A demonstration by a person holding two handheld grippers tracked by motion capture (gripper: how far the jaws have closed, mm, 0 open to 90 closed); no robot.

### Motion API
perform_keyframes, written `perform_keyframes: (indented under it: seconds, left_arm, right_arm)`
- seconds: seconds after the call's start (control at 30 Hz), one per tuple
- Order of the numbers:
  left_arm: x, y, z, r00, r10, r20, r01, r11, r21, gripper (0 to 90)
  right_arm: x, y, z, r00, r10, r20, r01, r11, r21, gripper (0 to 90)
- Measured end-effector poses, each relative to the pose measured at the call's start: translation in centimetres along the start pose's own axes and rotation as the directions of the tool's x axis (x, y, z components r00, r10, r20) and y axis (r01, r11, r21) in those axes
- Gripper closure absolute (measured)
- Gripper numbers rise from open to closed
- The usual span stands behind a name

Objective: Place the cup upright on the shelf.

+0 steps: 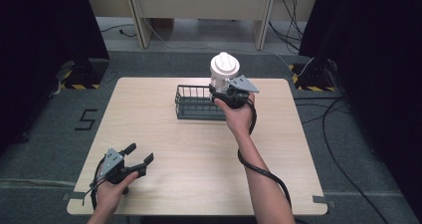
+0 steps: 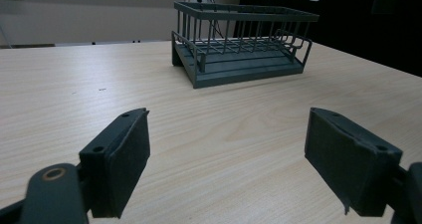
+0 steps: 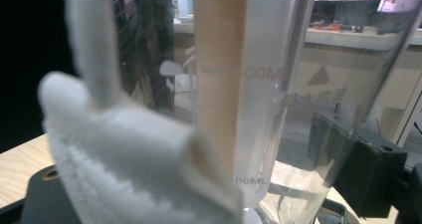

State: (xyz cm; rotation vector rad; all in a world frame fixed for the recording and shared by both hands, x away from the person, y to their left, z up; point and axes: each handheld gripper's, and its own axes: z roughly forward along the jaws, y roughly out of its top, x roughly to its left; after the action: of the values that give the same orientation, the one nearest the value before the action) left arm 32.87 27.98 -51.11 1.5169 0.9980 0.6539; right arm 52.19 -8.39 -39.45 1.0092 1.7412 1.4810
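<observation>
Pale wood covers the table (image 1: 199, 154) we look down on, with a person's forearms reaching in from the near edge. Our left gripper (image 1: 139, 154) rests near the table's front left corner, held by the left hand (image 1: 112, 189). Its two black jaws stand wide apart with nothing between them. From the left gripper view, those jaws frame bare wood, and a dark wire rack (image 2: 239, 42) stands well beyond them on the table.

In the high view, the rack (image 1: 194, 102) sits toward the far middle of the table. Our right gripper (image 1: 224, 87) is raised at the rack's right end, held by the right hand (image 1: 239, 114). It grips a clear jug (image 1: 223, 74) with a white lid (image 1: 225, 63), lifted above the rack's right end.

Up close in the right gripper view, the jug (image 3: 278, 94) has a see-through wall printed with faint volume marks. A white fuzzy cloth (image 3: 124, 164) blocks the lower left of that view, hiding the left jaw. The right jaw shows dimly through the clear wall. Whether the jug touches the rack, we cannot tell.
</observation>
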Motion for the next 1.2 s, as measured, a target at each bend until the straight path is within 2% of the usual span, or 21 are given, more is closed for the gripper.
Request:
perform_keyframes:
  seconds: [0.53, 1.2]
  left_arm:
    - [0.0, 0.1, 0.0, 1.0, 0.0, 0.0, 0.0, 1.0, -0.004, 17.5]
    - [0.0, 0.1, 0.0, 1.0, 0.001, 0.003, -0.001, 1.0, -0.006, 17.5]
  right_arm:
    - [0.3, 0.4, 1.3, 1.0, 0.009, 0.001, -0.009, 1.0, -0.002, 18.4]
    - [0.7, 0.2, 3.1, 0.9999, 0.014, 0.006, -0.014, 1.0, 0.025, 18.4]
